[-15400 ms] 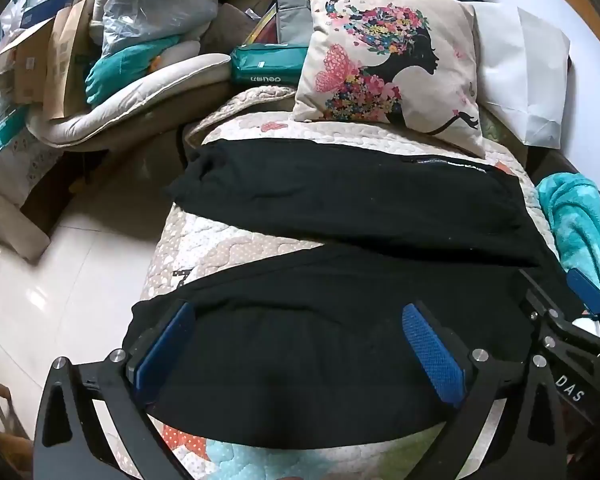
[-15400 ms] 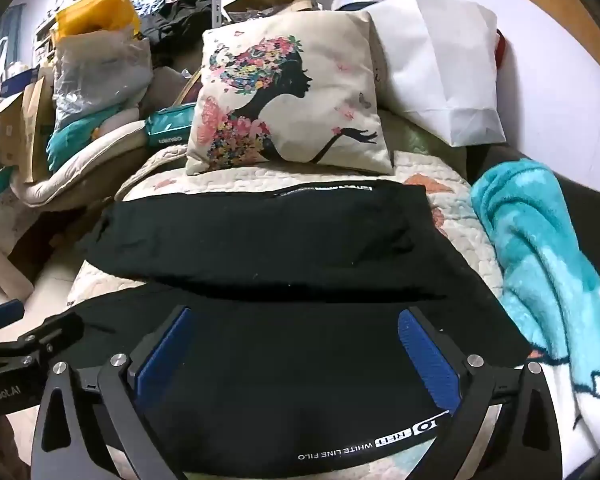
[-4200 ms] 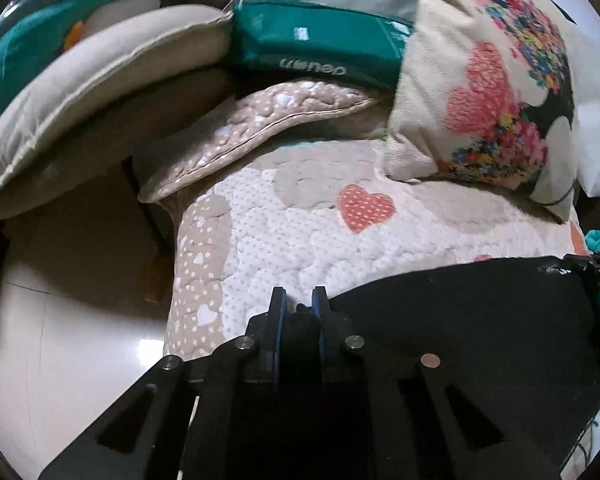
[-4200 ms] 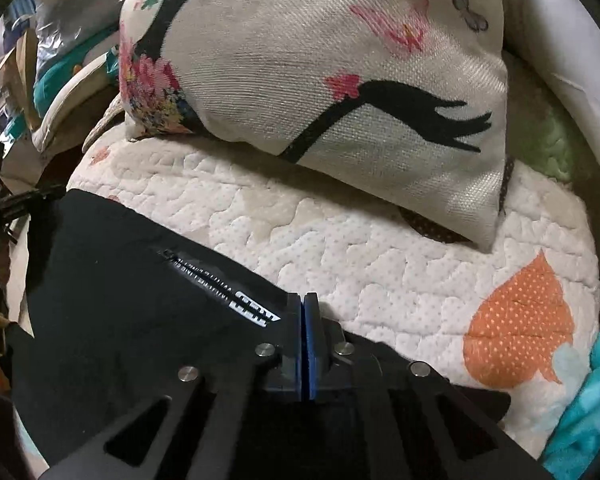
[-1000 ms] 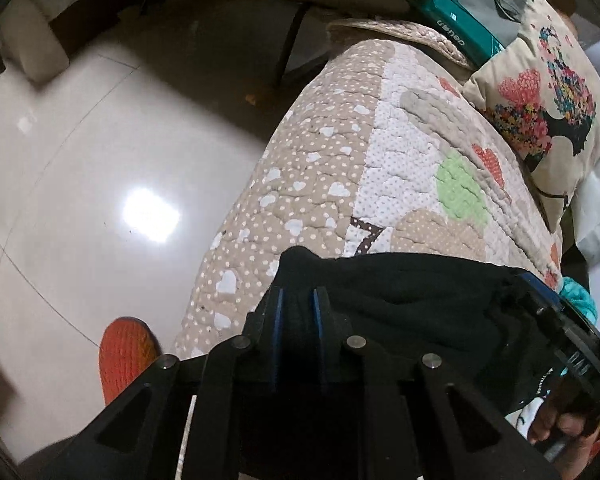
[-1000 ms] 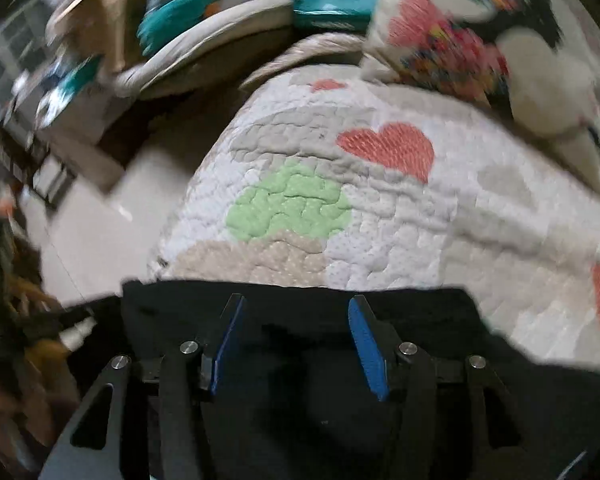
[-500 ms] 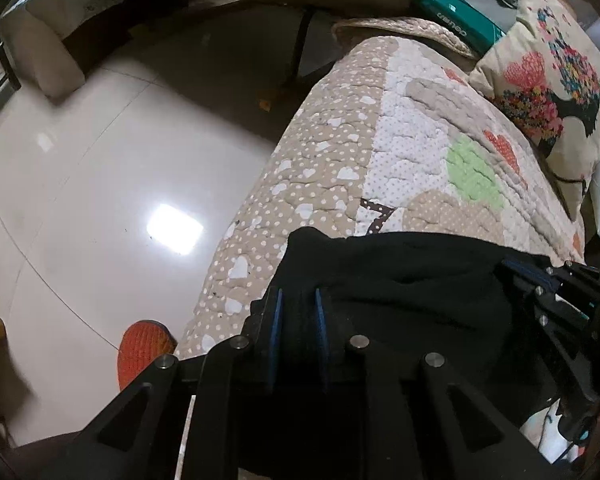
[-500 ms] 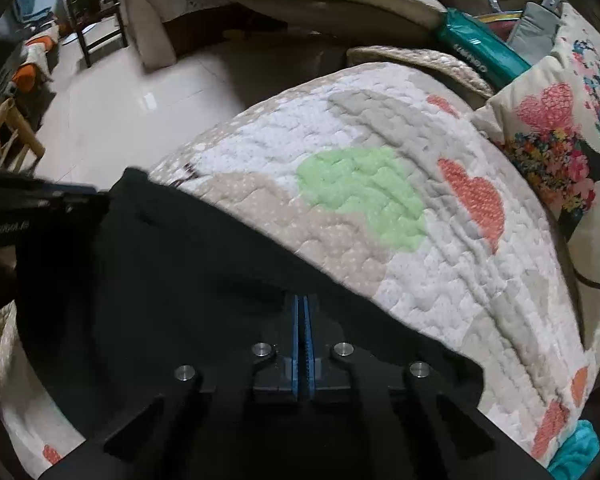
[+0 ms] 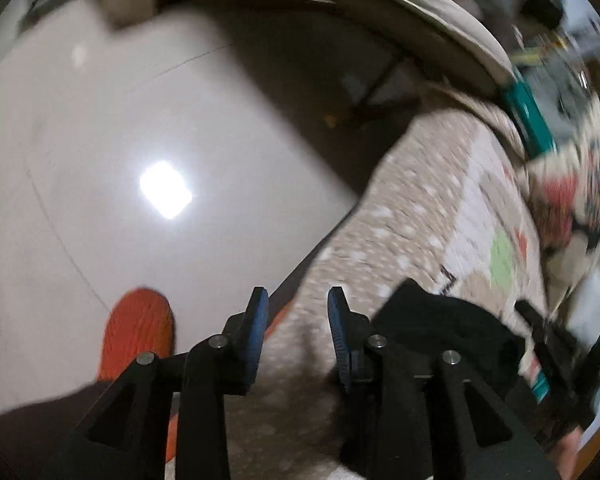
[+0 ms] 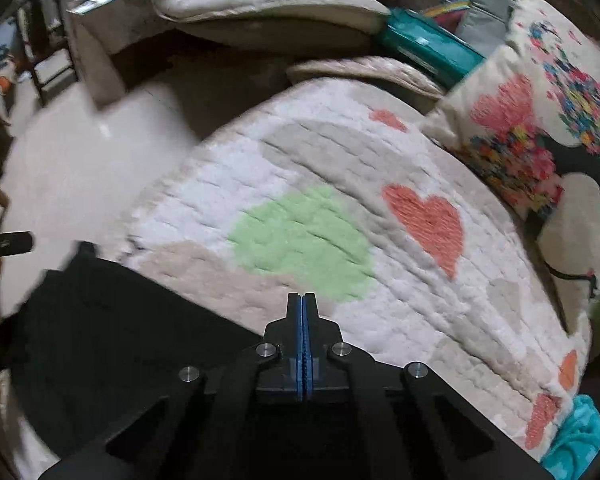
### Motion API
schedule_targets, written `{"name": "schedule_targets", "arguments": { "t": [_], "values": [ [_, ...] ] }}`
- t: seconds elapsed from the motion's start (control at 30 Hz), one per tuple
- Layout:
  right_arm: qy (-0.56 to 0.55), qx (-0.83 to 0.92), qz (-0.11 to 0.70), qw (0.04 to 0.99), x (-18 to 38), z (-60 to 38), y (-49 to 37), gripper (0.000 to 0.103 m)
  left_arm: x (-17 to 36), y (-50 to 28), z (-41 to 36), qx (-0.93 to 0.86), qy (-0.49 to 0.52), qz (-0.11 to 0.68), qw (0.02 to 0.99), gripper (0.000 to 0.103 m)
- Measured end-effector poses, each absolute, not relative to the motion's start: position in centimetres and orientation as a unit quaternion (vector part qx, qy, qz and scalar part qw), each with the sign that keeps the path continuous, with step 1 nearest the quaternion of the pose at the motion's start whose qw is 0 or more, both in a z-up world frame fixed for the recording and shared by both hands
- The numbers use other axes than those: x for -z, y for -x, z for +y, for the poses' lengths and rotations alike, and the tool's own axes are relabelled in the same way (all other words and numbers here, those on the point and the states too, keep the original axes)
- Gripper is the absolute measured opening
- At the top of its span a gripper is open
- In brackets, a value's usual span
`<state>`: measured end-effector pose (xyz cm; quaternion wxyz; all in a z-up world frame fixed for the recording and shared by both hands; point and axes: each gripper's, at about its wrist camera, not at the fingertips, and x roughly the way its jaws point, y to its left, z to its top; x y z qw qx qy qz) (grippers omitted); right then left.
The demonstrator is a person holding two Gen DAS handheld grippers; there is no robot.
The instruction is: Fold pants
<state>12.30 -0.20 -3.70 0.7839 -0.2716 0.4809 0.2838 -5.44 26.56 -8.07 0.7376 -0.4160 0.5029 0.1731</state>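
Your left gripper [image 9: 296, 312] hangs over the quilt's [image 10: 400, 280] floor-side edge, its jaws opening with only bare quilt between the blue pads [image 9: 337, 328]. The black pants [image 9: 444, 328] lie just beside it, bunched at the quilt's near corner. Your right gripper [image 10: 302, 300] has its jaws pressed fully together over the far edge of the pants [image 10: 112, 320]; whether any cloth is pinched cannot be told. An orange slipper [image 9: 138, 332] rests on the glossy floor [image 9: 120, 120].
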Motion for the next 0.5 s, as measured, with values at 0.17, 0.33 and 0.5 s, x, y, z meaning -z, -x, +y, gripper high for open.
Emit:
{"name": "schedule_targets", "arguments": {
  "t": [0.17, 0.33, 0.5],
  "values": [
    [0.209, -0.4, 0.509, 0.733, 2.5, 3.1, -9.8, 0.038, 7.8, 8.8, 25.9, -0.136, 0.457, 0.47, 0.743, 0.037],
    [0.216, -0.449, 0.511, 0.701, 2.9, 7.6, -7.6, 0.072, 7.9, 8.3, 22.8, -0.074, 0.453, 0.472, 0.753, 0.044],
    [0.256, -0.459, 0.518, 0.675, 4.2, 10.2, -6.8, 0.072, 7.4, 7.5, 20.9, -0.068, 0.416, 0.477, 0.772, 0.046]
  ]
}}
